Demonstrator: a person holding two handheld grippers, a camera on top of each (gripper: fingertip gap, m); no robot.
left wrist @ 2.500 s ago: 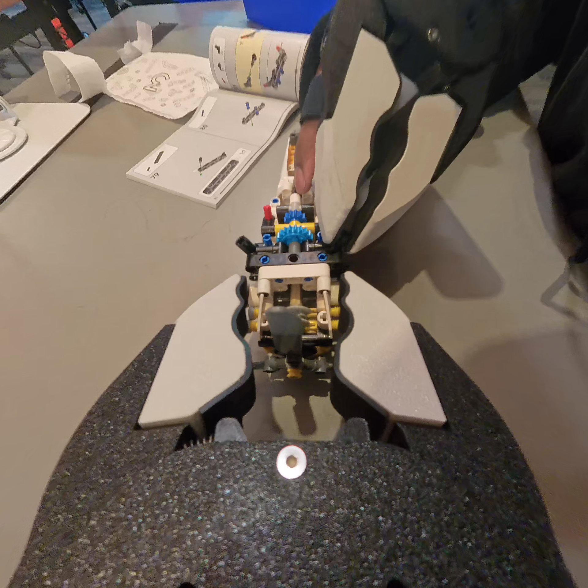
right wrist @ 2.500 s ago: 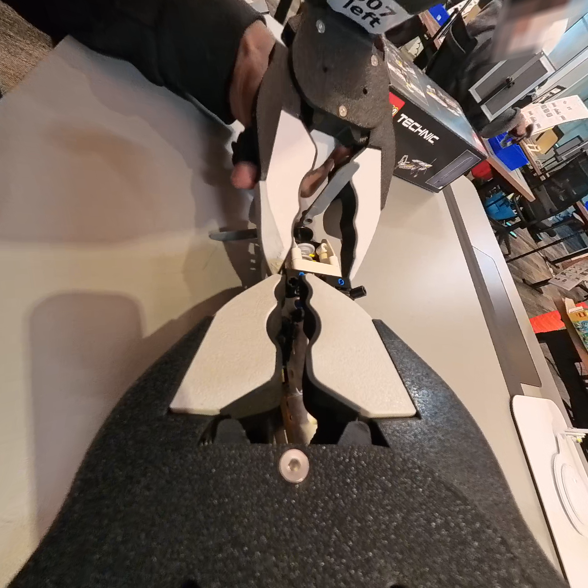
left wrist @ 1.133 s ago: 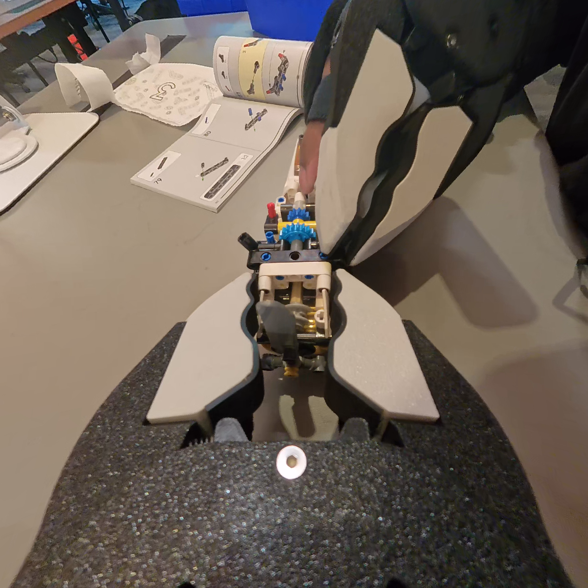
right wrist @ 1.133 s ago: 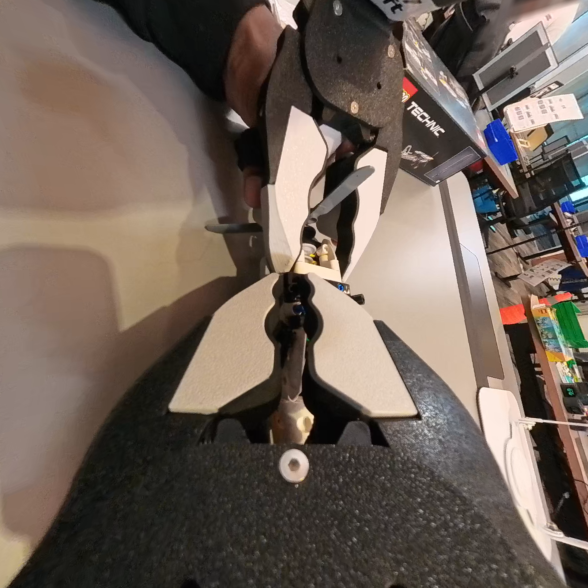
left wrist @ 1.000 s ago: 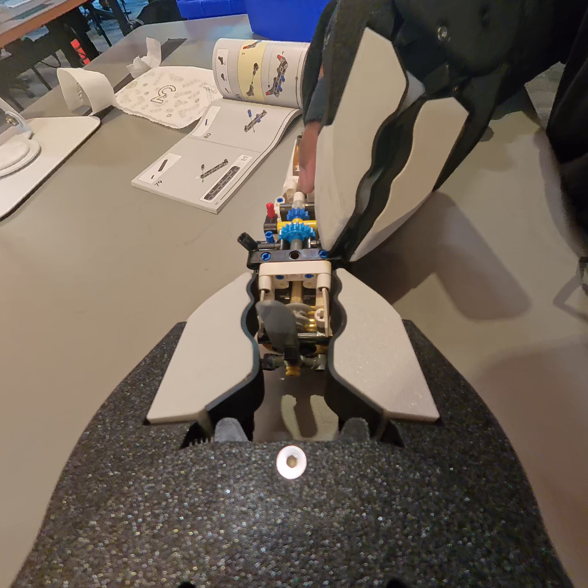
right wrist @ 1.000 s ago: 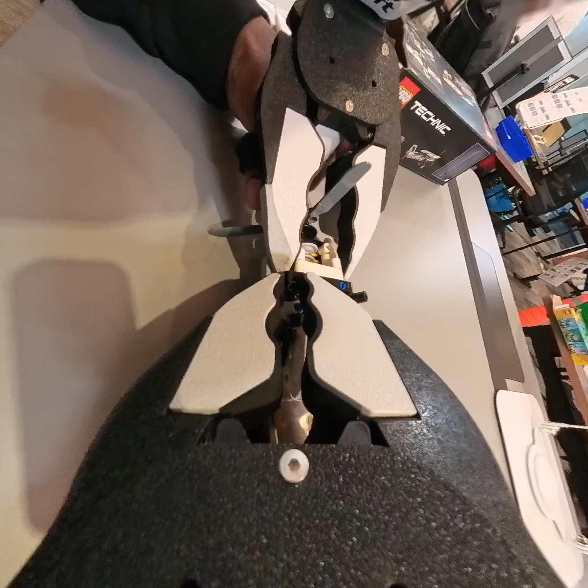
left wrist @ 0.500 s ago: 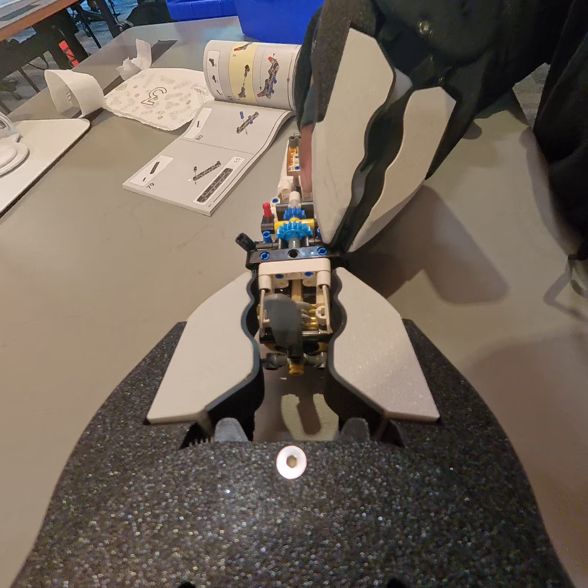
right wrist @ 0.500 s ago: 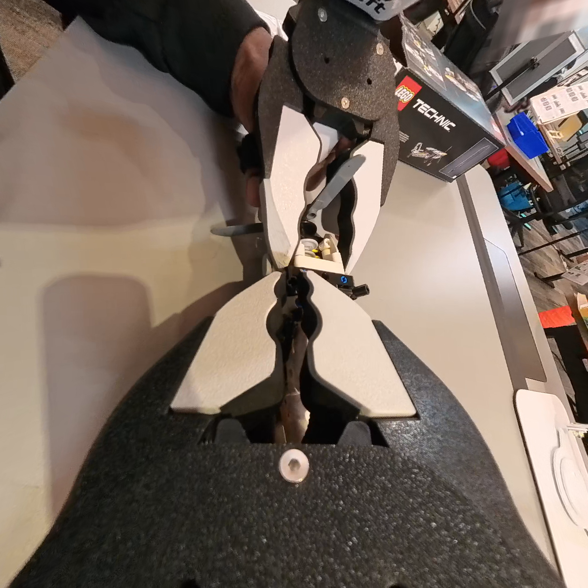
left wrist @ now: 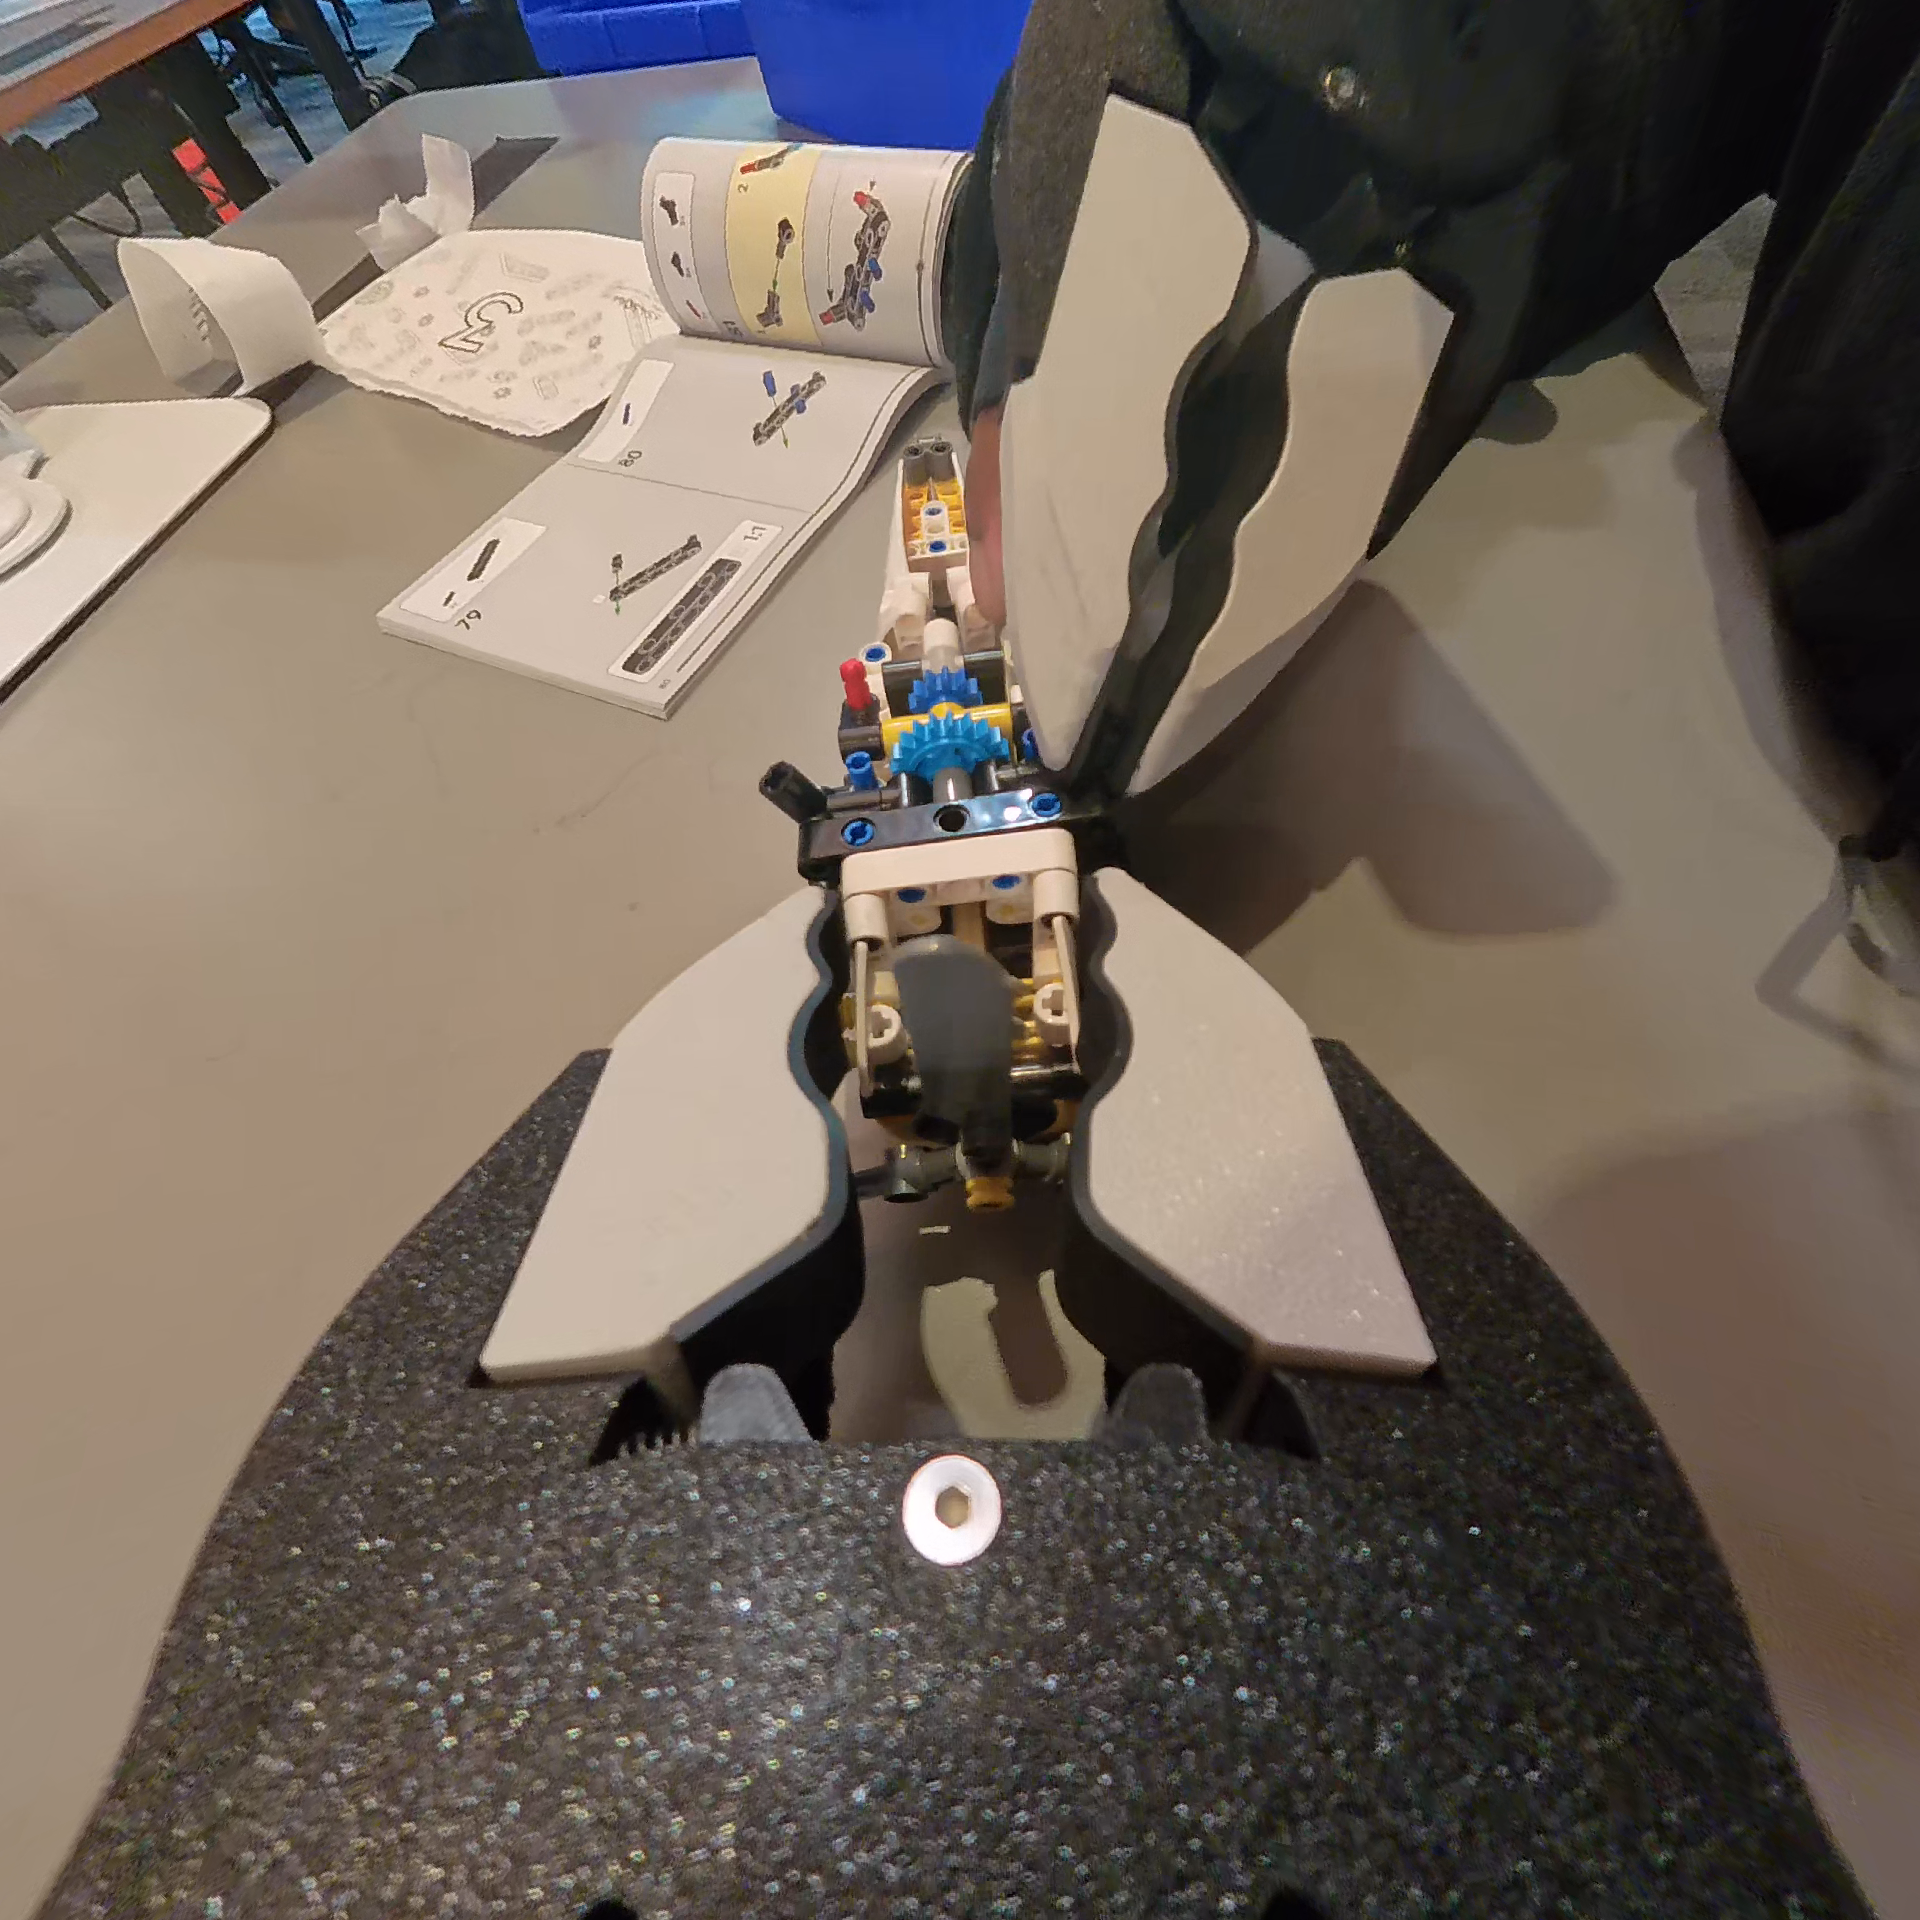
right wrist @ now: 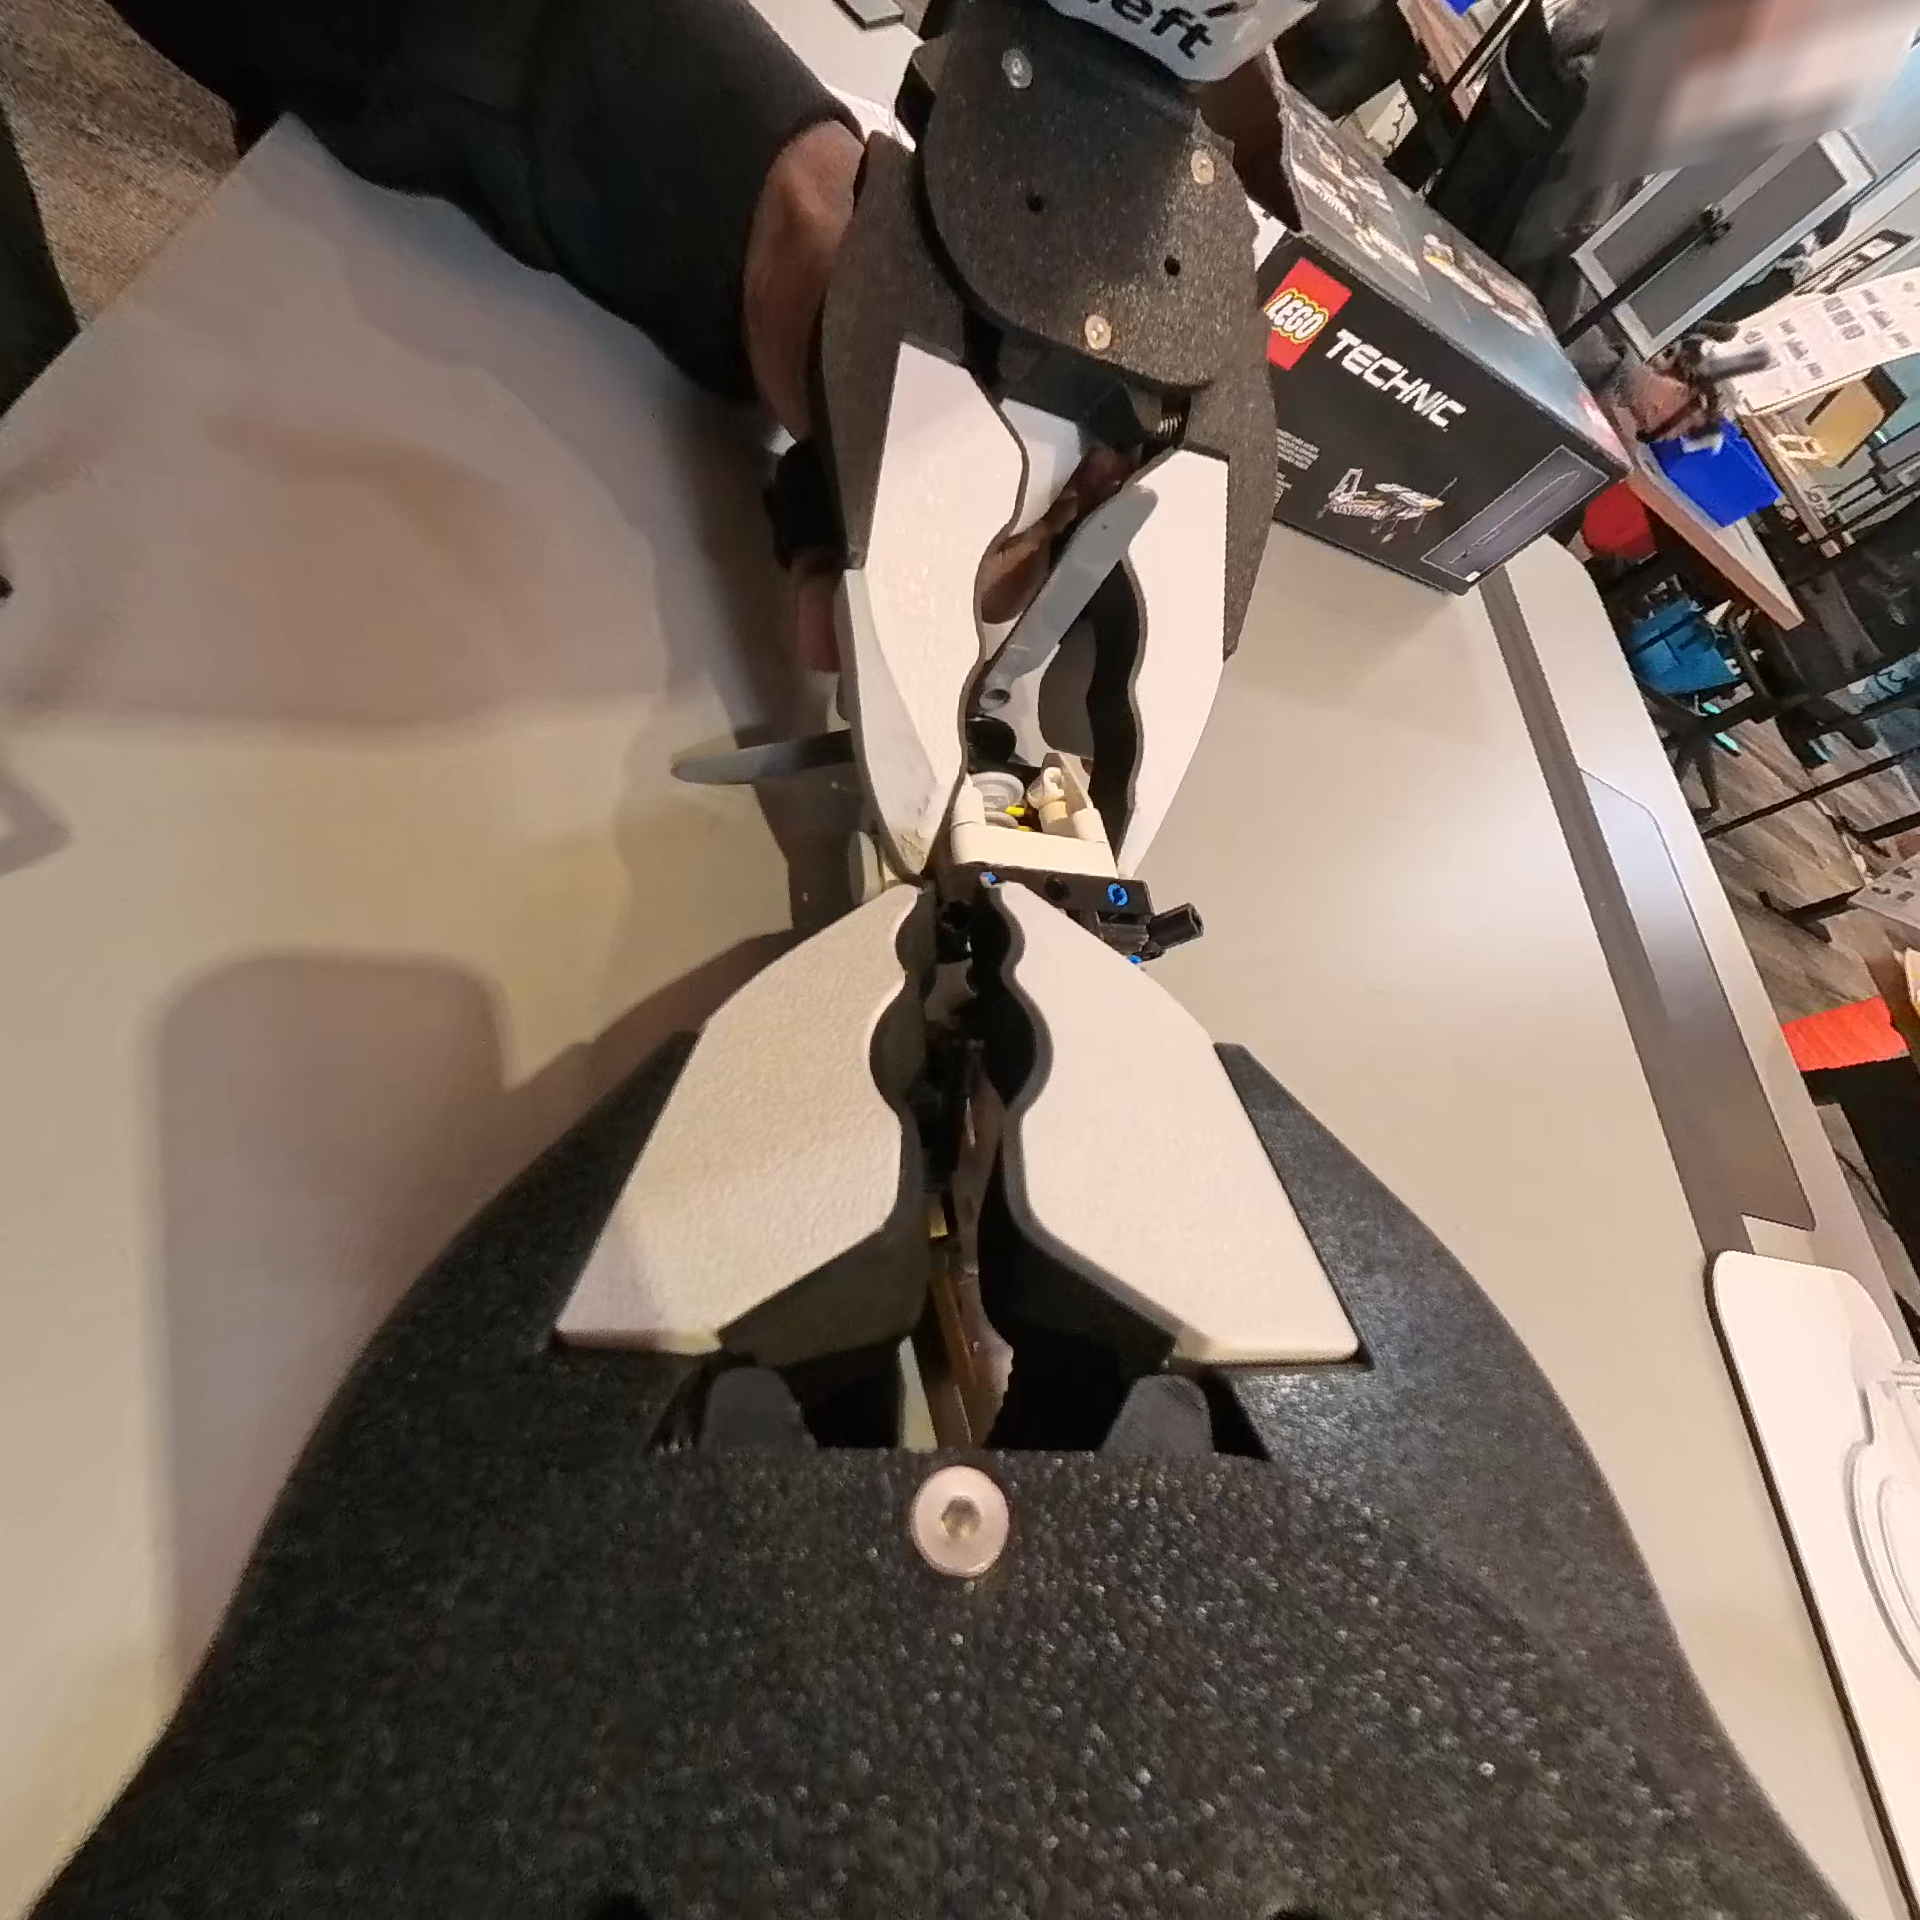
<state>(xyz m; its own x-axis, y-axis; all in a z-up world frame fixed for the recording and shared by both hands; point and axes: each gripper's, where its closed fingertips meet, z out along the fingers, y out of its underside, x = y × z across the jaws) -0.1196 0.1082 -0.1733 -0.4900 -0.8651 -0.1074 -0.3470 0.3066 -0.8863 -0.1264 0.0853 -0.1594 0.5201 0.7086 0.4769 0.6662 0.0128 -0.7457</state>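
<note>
Left wrist view: both grippers on brick model
Left gripper clamps model's white frame; right gripper pinches its black beam just beyond; booklet lies beyond model, left.

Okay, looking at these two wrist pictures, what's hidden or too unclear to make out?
- Left wrist view: the far end of the brick model is covered by the right hand-held gripper.
- Left wrist view: the grey blade on the model is blurred.
- Right wrist view: what the right hand-held gripper's pads press on is lost in the dark slit between them.
- Right wrist view: background clutter behind the dark box is blurred.
</note>
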